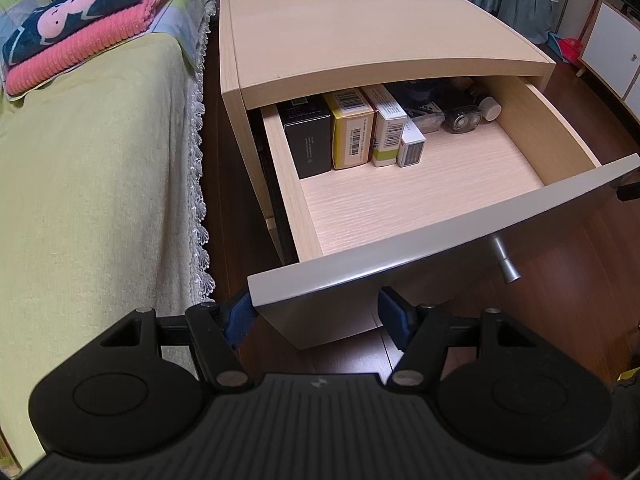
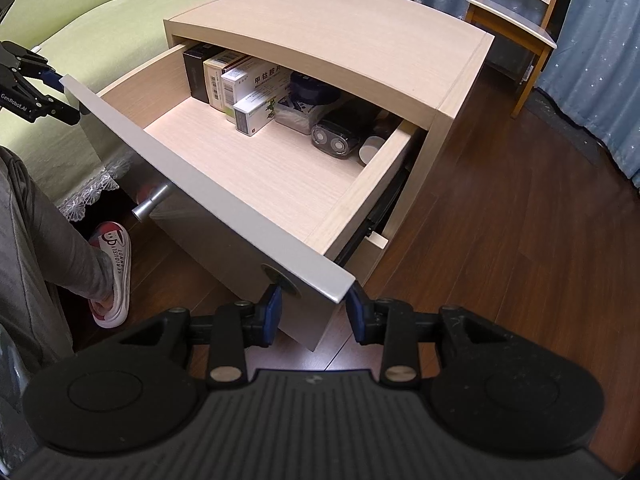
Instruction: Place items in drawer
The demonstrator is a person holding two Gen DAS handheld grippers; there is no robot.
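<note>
The drawer (image 1: 400, 200) is pulled far out of the little wooden cabinet (image 1: 360, 40). Its floor is pale wood, and the front half is bare. At the back, near 12 o'clock in the left view, boxes stand in a row: a black box (image 1: 306, 136), a yellow box (image 1: 352, 132), a white and green box (image 1: 388, 128) and a small white box (image 1: 412, 146). To the right of them lie a dark shaver (image 1: 462, 120) with two round heads and a white round cap (image 1: 492, 109). A silver knob (image 1: 506, 266) sticks out of the grey drawer front (image 1: 400, 248).

The left gripper (image 1: 316, 316) is open, with its blue fingers (image 1: 240, 316) on either side of the front's left corner, not squeezing it. The right gripper (image 2: 314, 312) is open too, at the front's right corner, and holds nothing.

The cabinet top is bare, smooth and light. The floor (image 2: 500, 220) is dark brown wood. A bed with a green cover (image 1: 88, 180) is at 9 o'clock in the left view, with a lace edge (image 1: 198, 160) and folded pink and blue blankets (image 1: 80, 28) at 10 o'clock. In the right view, a wooden chair (image 2: 520, 20) and blue curtains (image 2: 592, 60) are at 1 o'clock, and a person's leg in grey trousers (image 2: 48, 232) with a white slipper (image 2: 114, 276) is at 9 o'clock.
</note>
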